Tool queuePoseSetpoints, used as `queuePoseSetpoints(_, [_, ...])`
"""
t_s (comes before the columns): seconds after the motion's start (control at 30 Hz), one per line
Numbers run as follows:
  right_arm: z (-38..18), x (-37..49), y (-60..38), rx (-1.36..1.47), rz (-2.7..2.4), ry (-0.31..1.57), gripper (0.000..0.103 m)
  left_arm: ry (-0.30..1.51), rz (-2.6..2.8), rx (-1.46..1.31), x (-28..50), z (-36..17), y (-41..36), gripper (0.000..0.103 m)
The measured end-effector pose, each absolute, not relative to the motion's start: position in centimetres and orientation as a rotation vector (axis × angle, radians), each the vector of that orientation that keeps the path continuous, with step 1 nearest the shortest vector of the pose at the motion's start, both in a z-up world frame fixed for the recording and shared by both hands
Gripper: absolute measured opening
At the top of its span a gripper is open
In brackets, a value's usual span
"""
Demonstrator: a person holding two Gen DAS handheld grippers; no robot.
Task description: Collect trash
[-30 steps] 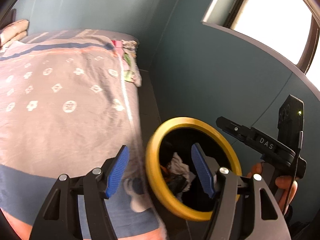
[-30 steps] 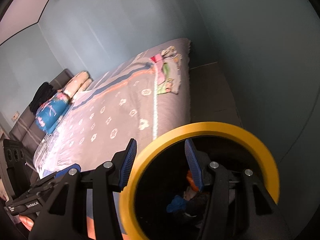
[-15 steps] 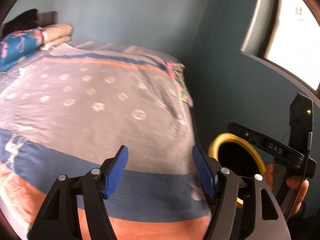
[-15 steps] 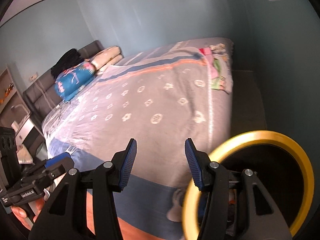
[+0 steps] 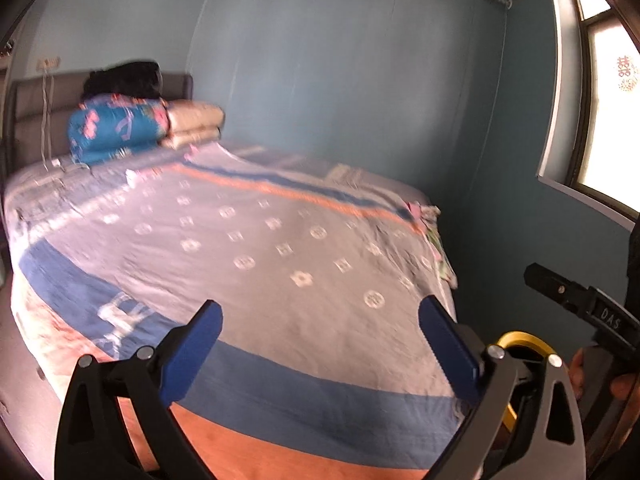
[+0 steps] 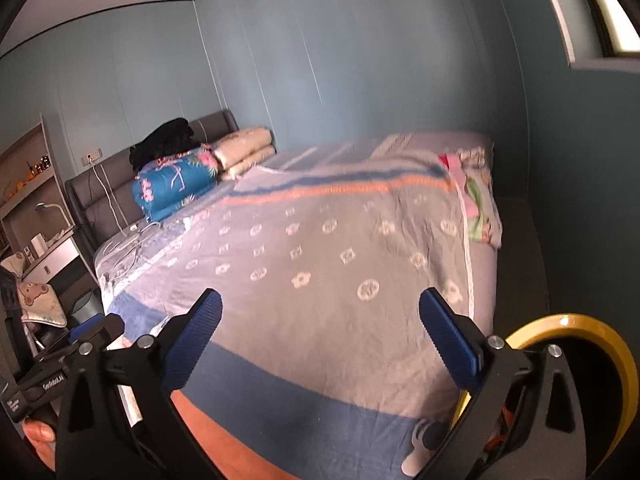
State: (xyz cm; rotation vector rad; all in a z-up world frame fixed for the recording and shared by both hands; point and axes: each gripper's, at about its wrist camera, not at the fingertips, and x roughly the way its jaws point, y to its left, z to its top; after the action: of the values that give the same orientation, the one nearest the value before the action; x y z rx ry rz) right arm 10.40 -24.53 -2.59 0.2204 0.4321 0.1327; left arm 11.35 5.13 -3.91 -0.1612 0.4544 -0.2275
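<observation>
A trash bin with a yellow rim [image 6: 592, 332] stands on the floor at the foot corner of the bed, low right; a sliver of it shows in the left wrist view [image 5: 520, 340] behind my finger. My left gripper [image 5: 320, 344] is open and empty, raised over the foot of the bed [image 5: 280, 260]. My right gripper [image 6: 320, 340] is open and empty too, just left of the bin. The right gripper's body shows in the left wrist view [image 5: 580, 308], the left one's in the right wrist view [image 6: 60, 368]. No loose trash shows clearly on the bedspread.
The bed [image 6: 340, 248] has a grey patterned cover with blue and orange bands. A blue folded quilt [image 6: 176, 184], cream pillows [image 6: 244, 152] and dark clothes lie at the headboard. Small colourful cloths [image 6: 476, 200] lie at the right edge. A nightstand [image 6: 48, 252] stands left, a window [image 5: 608, 112] right.
Both grippers have risen and swung left, away from the bin's mouth toward the bed. The bin has dropped to the lower right of both views. Both stay open and empty.
</observation>
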Motion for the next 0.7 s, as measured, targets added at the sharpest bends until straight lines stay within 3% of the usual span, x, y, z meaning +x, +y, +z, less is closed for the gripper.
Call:
queuePoseSetpoints(0.37, [-0.3, 7.5, -20.8, 0.112, 0.055, 0.300, 0.095, 0.311, -0.168, -0.111, 6.2, -1.4, 5.2, 0.095])
queuePoseSetpoints(0.7, [-0.9, 7.6, -21.6, 0.126, 0.056, 0.298, 0.095, 0.237, -0.154, -0.126, 3.8, 0.1, 5.1, 0.095])
